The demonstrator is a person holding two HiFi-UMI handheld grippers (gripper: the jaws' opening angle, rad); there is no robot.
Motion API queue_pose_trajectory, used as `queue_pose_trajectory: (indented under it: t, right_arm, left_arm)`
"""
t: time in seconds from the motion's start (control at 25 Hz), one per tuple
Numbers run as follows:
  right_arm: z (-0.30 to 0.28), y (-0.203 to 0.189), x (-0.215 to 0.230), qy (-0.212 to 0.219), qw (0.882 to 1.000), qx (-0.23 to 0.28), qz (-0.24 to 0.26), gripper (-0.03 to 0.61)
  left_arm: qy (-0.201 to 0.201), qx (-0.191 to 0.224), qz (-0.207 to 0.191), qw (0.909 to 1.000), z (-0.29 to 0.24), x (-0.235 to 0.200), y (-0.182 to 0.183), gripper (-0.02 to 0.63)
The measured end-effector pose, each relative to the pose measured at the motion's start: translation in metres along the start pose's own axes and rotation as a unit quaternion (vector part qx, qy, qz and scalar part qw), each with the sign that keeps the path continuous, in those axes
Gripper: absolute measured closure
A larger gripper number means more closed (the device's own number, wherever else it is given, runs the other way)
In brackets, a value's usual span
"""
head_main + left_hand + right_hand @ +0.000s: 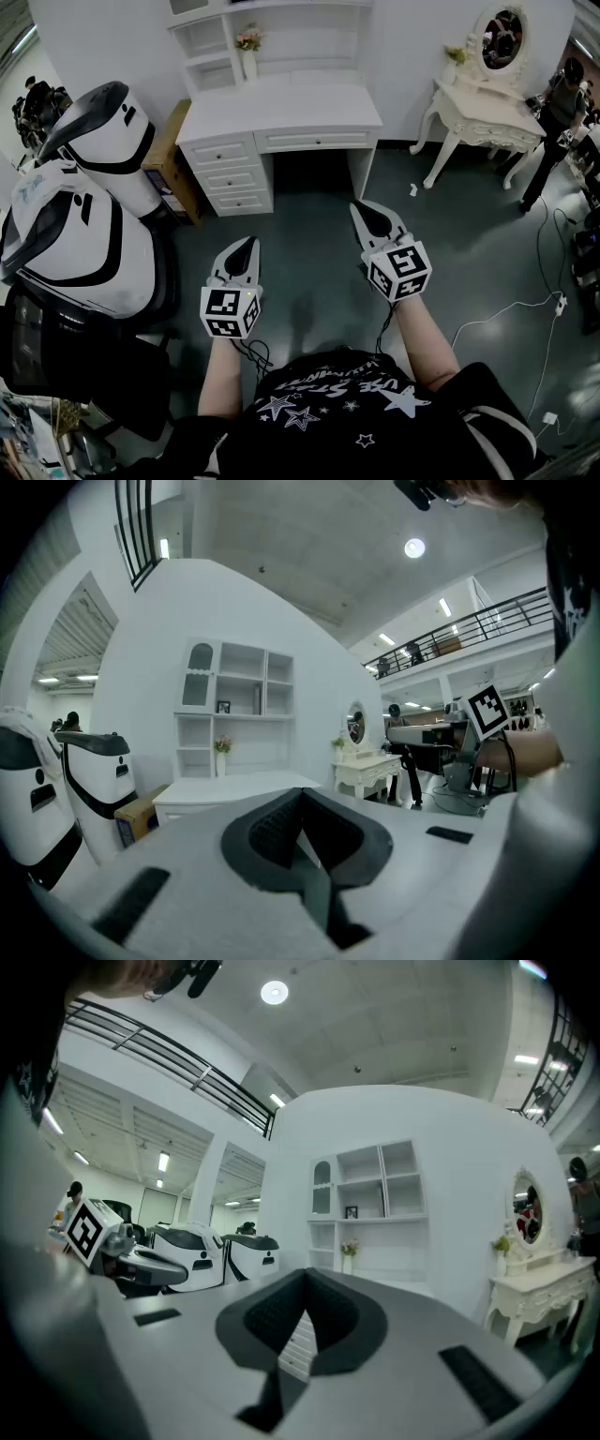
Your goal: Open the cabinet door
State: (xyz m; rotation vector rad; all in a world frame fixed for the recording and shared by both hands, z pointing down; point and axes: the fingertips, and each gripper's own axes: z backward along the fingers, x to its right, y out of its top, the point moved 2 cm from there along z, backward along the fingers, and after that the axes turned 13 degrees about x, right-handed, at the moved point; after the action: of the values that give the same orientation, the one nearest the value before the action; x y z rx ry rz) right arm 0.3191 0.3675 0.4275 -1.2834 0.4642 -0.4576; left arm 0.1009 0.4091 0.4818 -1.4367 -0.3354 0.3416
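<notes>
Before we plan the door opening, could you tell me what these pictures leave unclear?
- The arched cabinet door: too small in both gripper views to show a handle or hinge side.
- The hutch: its upper part, where that door sits, runs past the head view's top edge.
- The desk: its drawers are mostly hidden behind the left gripper in that gripper's own view.

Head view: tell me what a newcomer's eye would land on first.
The left gripper and right gripper, both shut, fill the foreground with their black-and-white marker cubes and aim at the white desk with drawers straight ahead. Two bulky white-and-black machines crowd the left edge. An ornate vanity table with an oval mirror stands at the upper right.
</notes>
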Motion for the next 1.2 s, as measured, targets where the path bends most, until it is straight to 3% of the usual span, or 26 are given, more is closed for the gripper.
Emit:
queue_pose_trajectory:
  t: [0.44, 0.76, 1.0, 1.04, 1.12, 1.2]
  right_arm:
    - [-0.011, -0.008, -0.033, -0.002, 1.000, -0.011, 0.004, 0.574]
    - [-0.005, -0.031, -0.068, -0.013, 0.999, -0.029, -0.013, 0.574]
    - [-0.010, -0.030, -0.083, -0.031, 0.999, -0.003, -0.038, 0.572]
    - [-0.010, -0.030, -0.084, -0.033, 0.999, -0.003, -0.039, 0.572]
    - [-0.014, -0.031, -0.082, -0.034, 0.999, -0.005, -0.037, 0.572]
    - [-0.024, -0.034, -0.076, -0.034, 0.999, -0.003, -0.036, 0.572]
  left_arm:
    - [-0.006, 0.003, 0.001, 1.0000, 0.017, -0.032, -0.003, 0.606]
    - [-0.009, -0.025, 0.026, 0.9993, 0.057, -0.044, -0.029, 0.606]
    - [0.010, 0.017, 0.009, 0.9998, 0.066, -0.071, -0.013, 0.603]
    - [0.009, 0.026, 0.009, 0.9996, 0.066, -0.072, -0.010, 0.579]
    - [0.006, 0.039, 0.016, 0.9991, 0.063, -0.077, -0.007, 0.390]
    - [0.016, 0.052, 0.014, 0.9984, 0.056, -0.088, -0.005, 0.329]
